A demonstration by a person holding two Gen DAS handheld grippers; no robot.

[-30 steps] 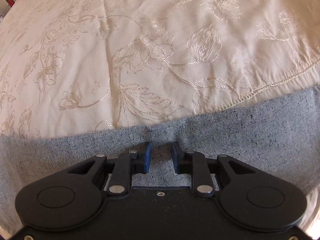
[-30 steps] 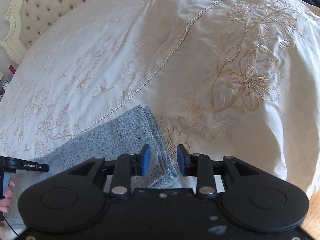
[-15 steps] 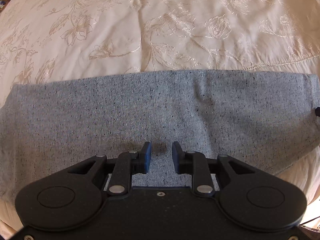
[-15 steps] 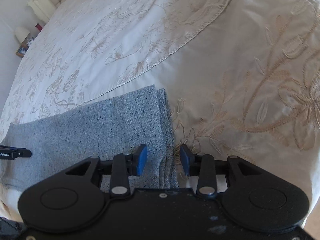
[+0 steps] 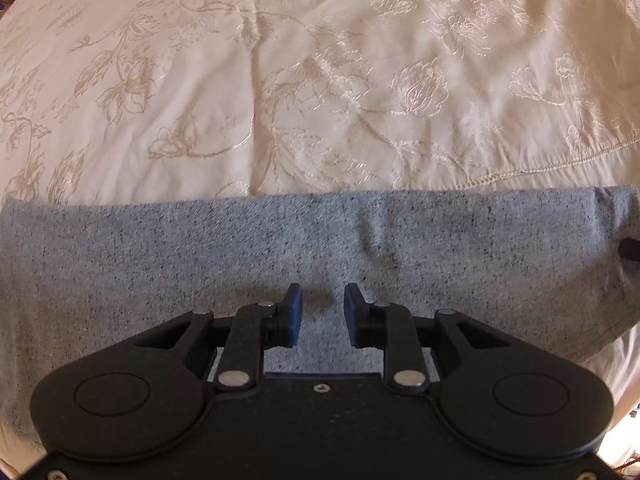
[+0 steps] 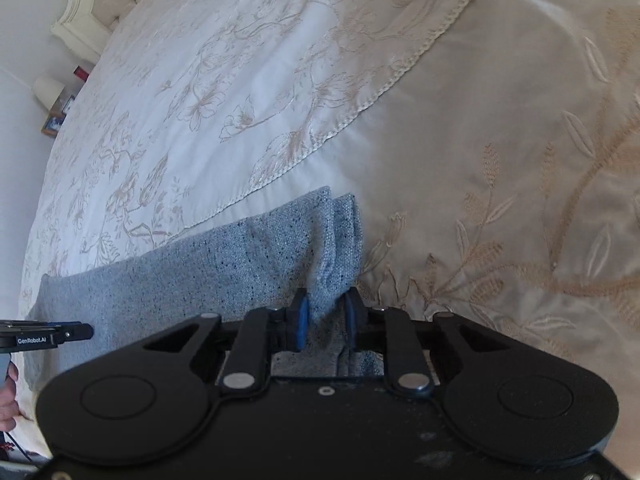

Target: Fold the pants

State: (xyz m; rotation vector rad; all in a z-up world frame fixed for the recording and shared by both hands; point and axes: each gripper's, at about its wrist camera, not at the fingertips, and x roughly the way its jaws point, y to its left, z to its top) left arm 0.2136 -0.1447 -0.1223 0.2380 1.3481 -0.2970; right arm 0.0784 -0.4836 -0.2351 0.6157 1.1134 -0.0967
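Note:
The grey-blue speckled pants [image 5: 320,240] lie folded in a long flat band on the bed. My left gripper [image 5: 323,312] hovers over the middle of the band, open, with nothing between its fingers. In the right wrist view the pants [image 6: 200,280] end in stacked layers at the right. My right gripper [image 6: 327,318] is at that end, its jaws closing, and the fabric bunches up between the blue pads [image 6: 303,320]. The left gripper's body [image 6: 60,334] shows at the left edge of that view, held by a hand [image 6: 6,396].
A cream bedspread [image 5: 320,80] with embroidered flowers and a corded seam [image 6: 360,108] covers the bed around the pants. A tufted headboard [image 6: 92,0] and small items on a bedside stand [image 6: 52,92] lie at the far upper left.
The right gripper came down onto the end of the pants and its jaws narrowed onto the fabric, which now puckers between them. The left gripper drew back over the band, still open.

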